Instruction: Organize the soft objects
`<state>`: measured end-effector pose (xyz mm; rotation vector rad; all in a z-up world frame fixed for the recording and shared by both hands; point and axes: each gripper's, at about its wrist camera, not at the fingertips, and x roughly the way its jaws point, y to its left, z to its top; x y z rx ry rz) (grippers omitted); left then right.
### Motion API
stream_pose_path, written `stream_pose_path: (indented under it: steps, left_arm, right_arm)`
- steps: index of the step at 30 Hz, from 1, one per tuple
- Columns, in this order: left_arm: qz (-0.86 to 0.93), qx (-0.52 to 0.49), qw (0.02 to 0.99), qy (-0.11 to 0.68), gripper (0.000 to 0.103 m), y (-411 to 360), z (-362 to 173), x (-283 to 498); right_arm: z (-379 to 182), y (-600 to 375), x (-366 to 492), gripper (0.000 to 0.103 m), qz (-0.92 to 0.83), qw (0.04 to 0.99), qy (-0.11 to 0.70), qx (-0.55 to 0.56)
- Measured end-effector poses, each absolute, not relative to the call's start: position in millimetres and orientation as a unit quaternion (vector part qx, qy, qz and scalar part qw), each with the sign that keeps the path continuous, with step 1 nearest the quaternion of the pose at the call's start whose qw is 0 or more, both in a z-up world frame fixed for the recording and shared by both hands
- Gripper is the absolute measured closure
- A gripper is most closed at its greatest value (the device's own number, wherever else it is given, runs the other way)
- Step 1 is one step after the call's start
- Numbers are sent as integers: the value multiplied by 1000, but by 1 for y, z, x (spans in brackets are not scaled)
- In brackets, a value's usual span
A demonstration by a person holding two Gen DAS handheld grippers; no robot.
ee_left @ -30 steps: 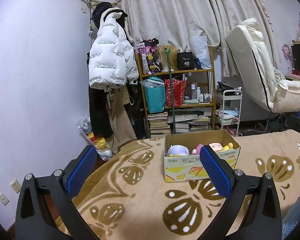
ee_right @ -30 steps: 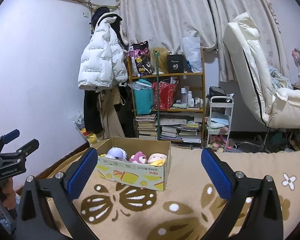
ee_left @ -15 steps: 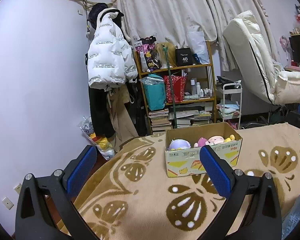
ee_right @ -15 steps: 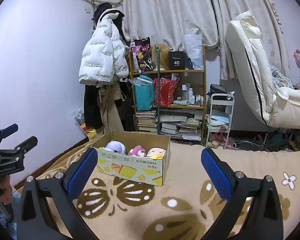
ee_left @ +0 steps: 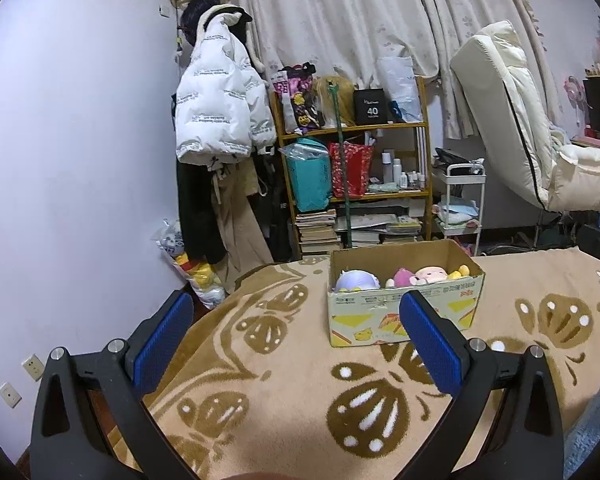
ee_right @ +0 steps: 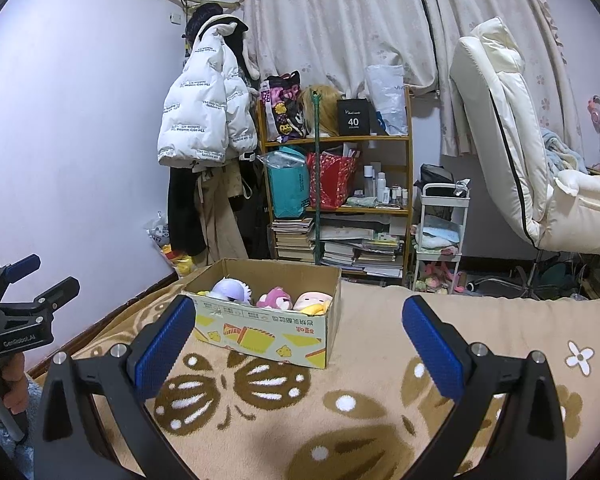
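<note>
Both views have tilted slightly since a second ago, the cardboard box [ee_left: 404, 308] sitting a little lower in frame. It rests on the patterned blanket [ee_left: 284, 392], holding the plush toys [ee_right: 274, 298]. Left gripper [ee_left: 296, 344] and right gripper [ee_right: 298, 344] hover spread wide, empty, short of the box.

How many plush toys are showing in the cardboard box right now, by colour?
Lavender round plush toy: 1
Magenta-pink plush toy: 1
Pale peach plush toy with yellow parts: 1
Total: 3 visible in the open cardboard box; any beneath are hidden.
</note>
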<state>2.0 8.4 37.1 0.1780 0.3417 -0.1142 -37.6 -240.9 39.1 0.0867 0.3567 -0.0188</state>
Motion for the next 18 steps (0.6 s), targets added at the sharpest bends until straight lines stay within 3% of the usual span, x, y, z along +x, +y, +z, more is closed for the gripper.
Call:
stream_pose_path:
  steps: [18]
  left_arm:
    - [-64,114,976,172,1,-4,29,-3]
  right_arm:
    - [38,-244,-39,0,-6,983,179,42]
